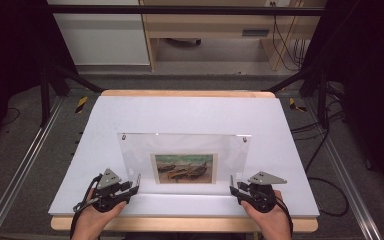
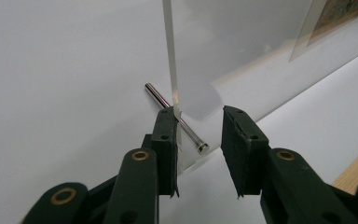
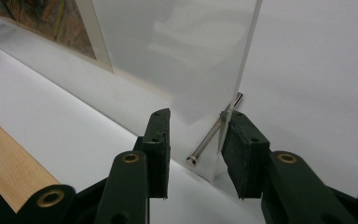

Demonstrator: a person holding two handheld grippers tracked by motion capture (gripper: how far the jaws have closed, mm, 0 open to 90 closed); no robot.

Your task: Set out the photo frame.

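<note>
1. A clear acrylic picture frame (image 1: pixel 185 157) is stood upright near the front of the white surface (image 1: pixel 190 112), with a printed picture (image 1: pixel 184 168) sandwiched low in its middle. It is carried at each lower corner by a metal pin (image 2: pixel 176 118) pushed through the pane.
2. The left tool (image 1: pixel 130 186) is set at the frame's lower left corner. Its jaws are partly open, the pane's edge lying against one pad and a gap left to the other, so nothing is clamped.
3. The right tool (image 1: pixel 236 187) is placed likewise at the lower right corner, partly open, with the pane's edge close beside one pad and the other pad apart. No grip is seen there either.
4. If only one tool is closed or lifted first, the frame may be twisted and tipped over.
5. If the pads are closed on the smooth edge rather than squarely on the faces, the pane is likely to slip out.
6. A pin could be knocked out of its hole by a jaw, and the frame's support would be lost.
</note>
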